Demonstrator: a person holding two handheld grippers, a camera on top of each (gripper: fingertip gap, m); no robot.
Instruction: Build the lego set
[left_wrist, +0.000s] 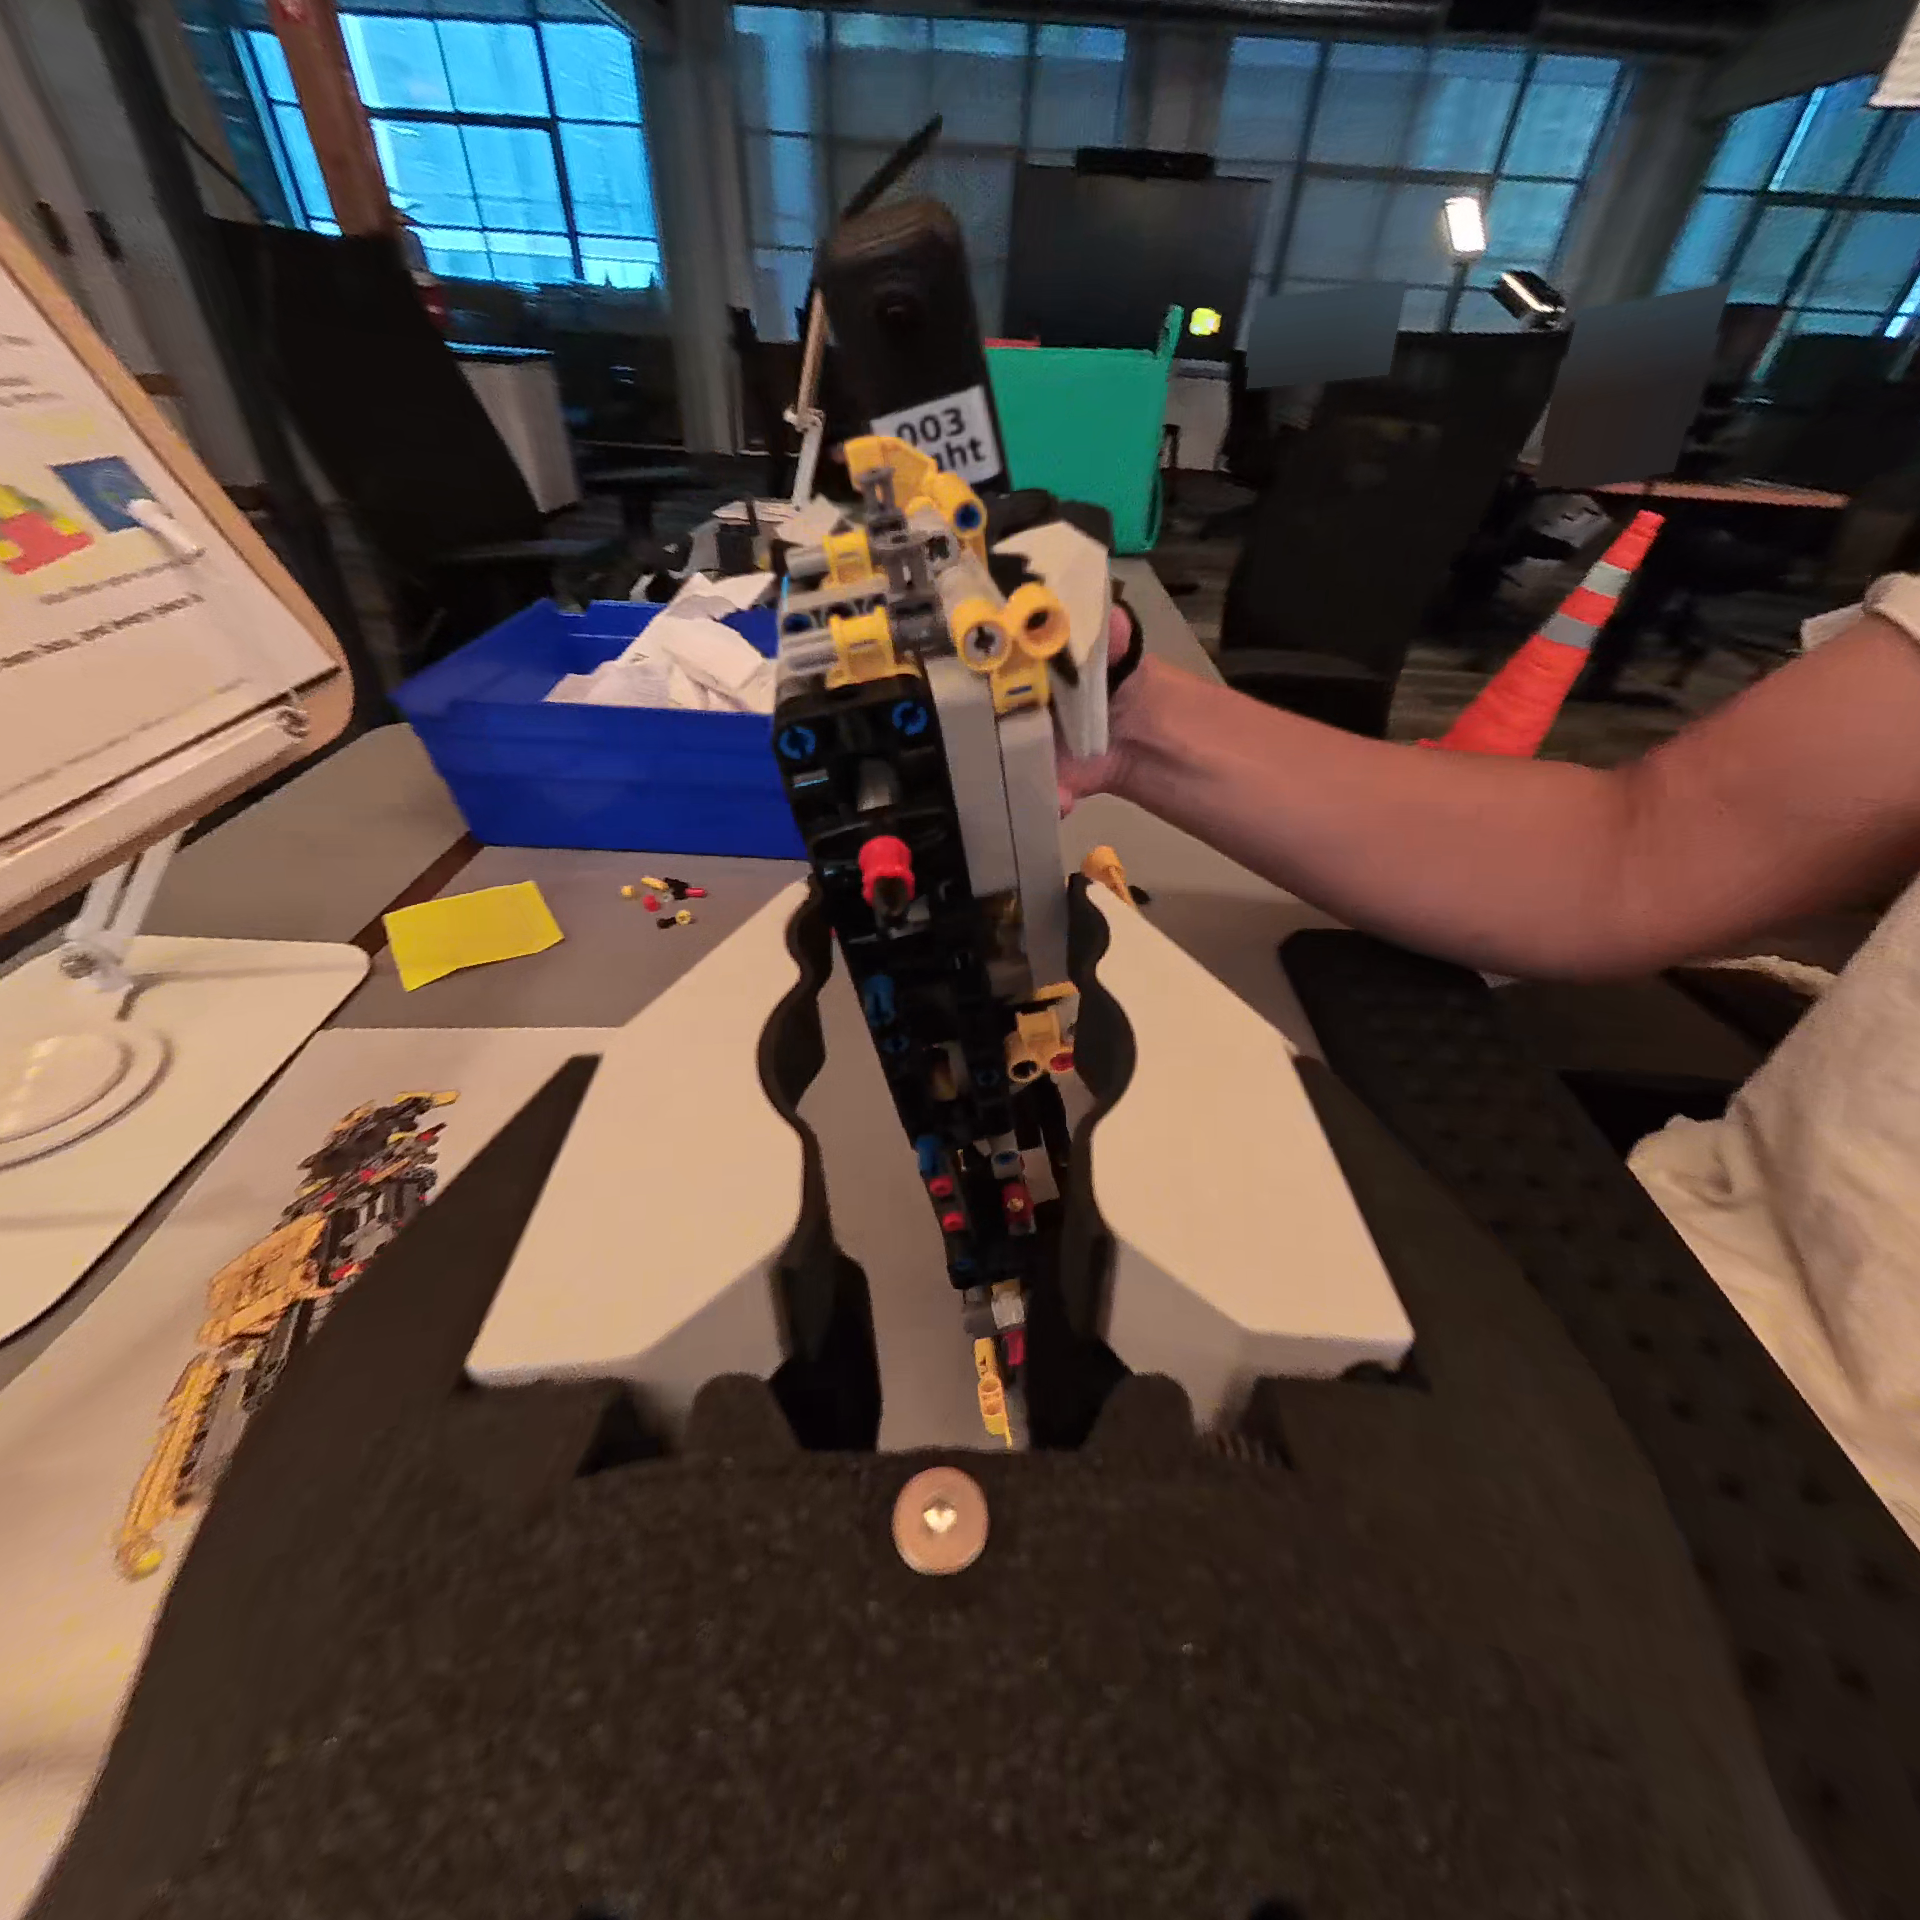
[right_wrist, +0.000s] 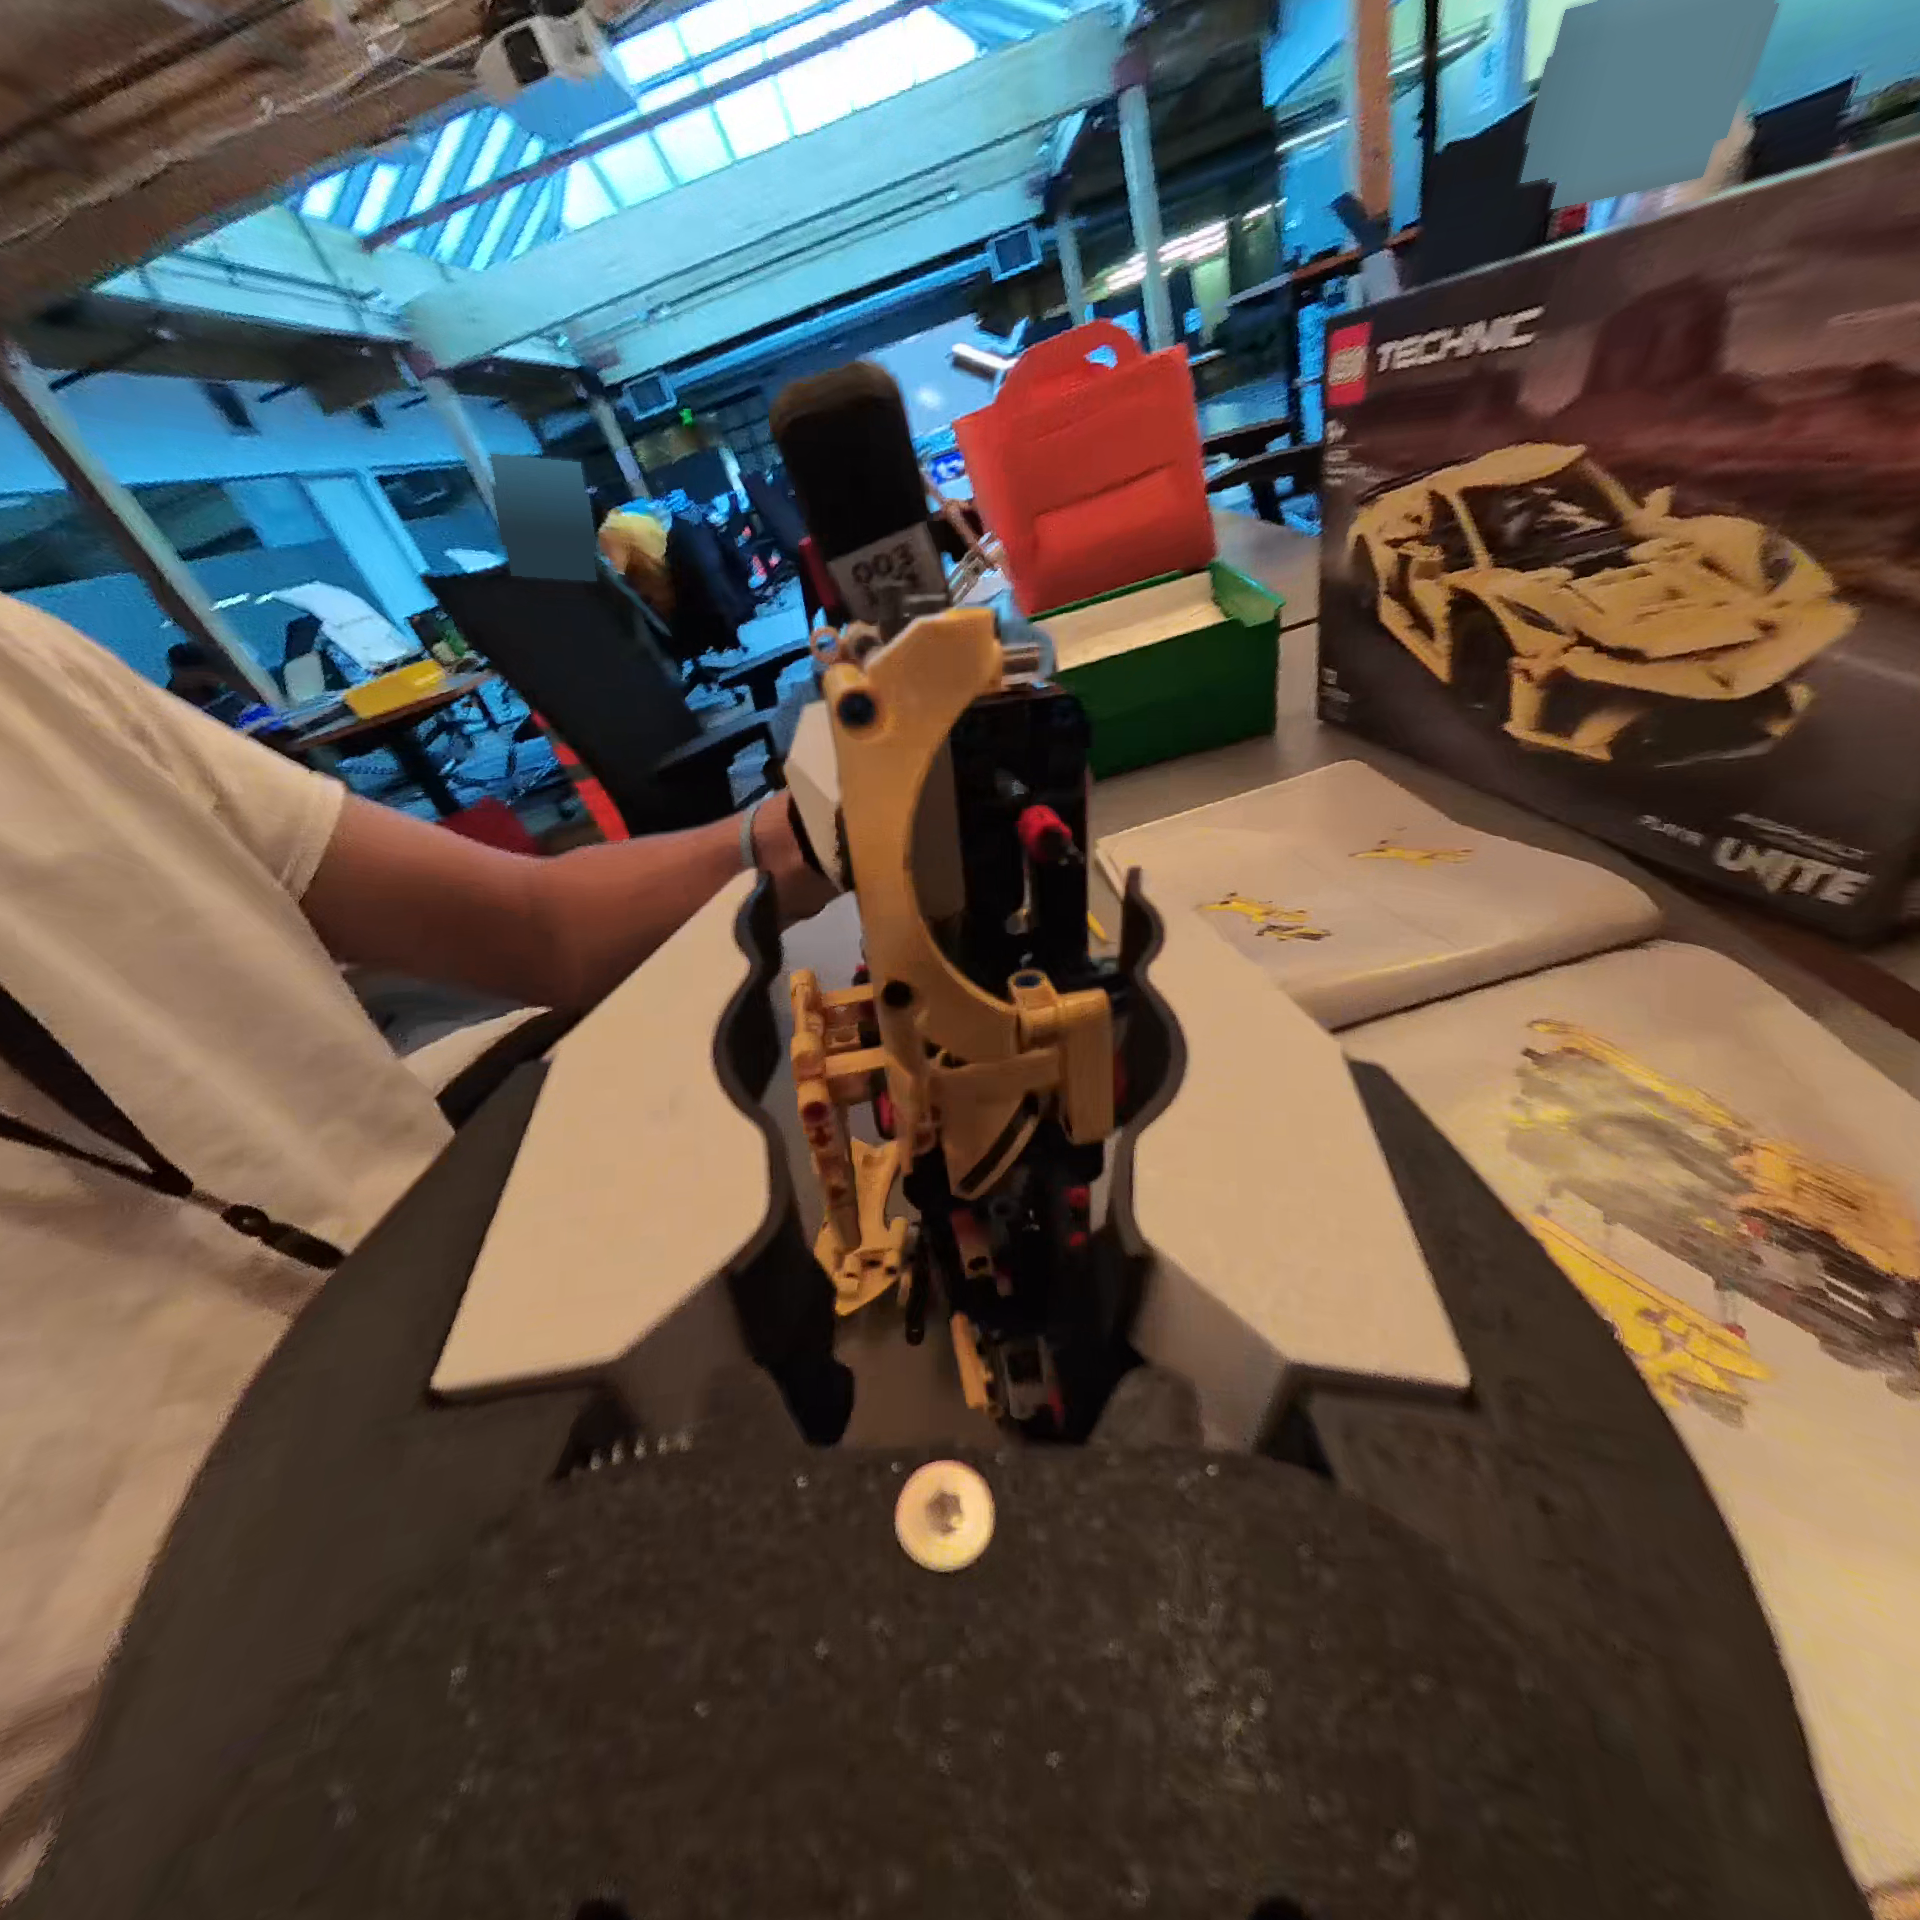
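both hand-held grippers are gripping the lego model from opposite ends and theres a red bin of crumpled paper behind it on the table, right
Not quite: the bin holding the crumpled paper is blue, not red, as the left wrist view shows. The rest holds: the left hand-held gripper and the right hand-held gripper each clamp the lego model from opposite ends.

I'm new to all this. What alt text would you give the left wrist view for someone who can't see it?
A partly built black, grey and yellow lego model stands between the left gripper and its pale fingers, with the right gripper holding its far end. Behind lie a blue bin, a yellow paper, loose small pieces and an orange cone.
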